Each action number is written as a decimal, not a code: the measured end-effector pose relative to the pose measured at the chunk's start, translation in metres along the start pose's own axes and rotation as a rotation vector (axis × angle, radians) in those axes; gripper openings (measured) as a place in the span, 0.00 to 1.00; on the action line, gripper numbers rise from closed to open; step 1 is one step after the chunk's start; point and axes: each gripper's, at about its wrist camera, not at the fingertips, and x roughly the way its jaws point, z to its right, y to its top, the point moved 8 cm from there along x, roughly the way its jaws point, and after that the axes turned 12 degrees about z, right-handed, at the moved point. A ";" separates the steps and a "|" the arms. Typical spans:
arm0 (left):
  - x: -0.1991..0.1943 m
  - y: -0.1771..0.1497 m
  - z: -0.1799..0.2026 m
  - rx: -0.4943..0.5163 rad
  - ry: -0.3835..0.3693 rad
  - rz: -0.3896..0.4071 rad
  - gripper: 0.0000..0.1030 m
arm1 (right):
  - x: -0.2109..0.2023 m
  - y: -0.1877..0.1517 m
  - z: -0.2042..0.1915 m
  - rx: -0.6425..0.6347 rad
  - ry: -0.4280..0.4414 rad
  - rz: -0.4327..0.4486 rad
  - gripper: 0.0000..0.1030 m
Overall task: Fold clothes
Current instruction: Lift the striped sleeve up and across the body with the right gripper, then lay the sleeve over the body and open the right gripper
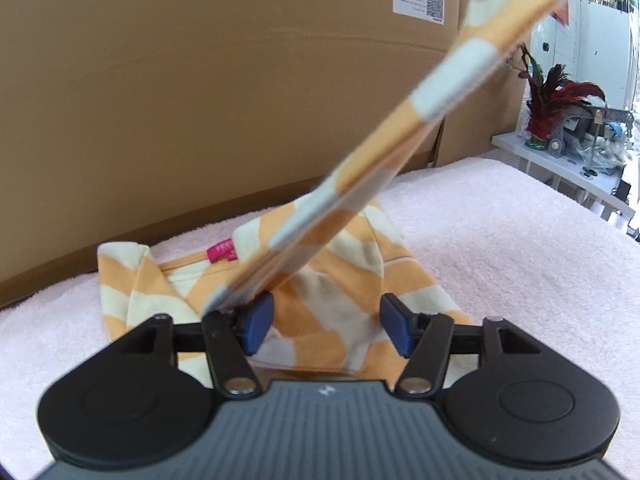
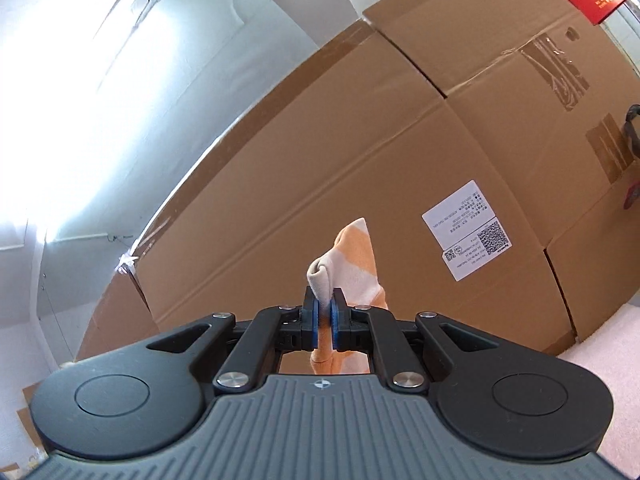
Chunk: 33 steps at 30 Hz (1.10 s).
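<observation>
Orange-and-cream checked cotton garment (image 1: 320,280): body lies on the pale pink terry towel (image 1: 500,248); one long strip (image 1: 420,120) rises taut toward the upper right. Right gripper (image 2: 325,320): blue pads pinched tight on the strip's cream end. Left gripper (image 1: 326,326): jaws apart above the body; strip brushes the left blue pad (image 1: 258,326), unclamped. Behind: large brown cardboard box (image 1: 200,100) with white label.

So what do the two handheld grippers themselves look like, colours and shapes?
Both look alike. The left gripper and right gripper each have a grey ribbed body with a small white cross-like mark, two rounded black housings with circular insets, black linkage bars with silver rivets, and blue pads on black fingers. No cables, hands or sleeves show.
</observation>
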 end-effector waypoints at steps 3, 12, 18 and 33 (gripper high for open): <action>-0.001 -0.001 0.002 -0.002 -0.016 0.005 0.62 | -0.010 0.001 -0.001 0.007 -0.001 0.013 0.07; -0.006 -0.005 0.000 -0.036 -0.122 -0.005 0.55 | -0.051 0.007 -0.010 -0.130 -0.071 0.075 0.07; -0.010 -0.008 -0.006 -0.031 -0.165 -0.028 0.55 | -0.070 -0.003 -0.021 -0.178 -0.079 0.044 0.07; -0.012 -0.010 -0.013 -0.033 -0.221 -0.060 0.57 | -0.111 -0.035 -0.055 -0.347 -0.006 -0.047 0.07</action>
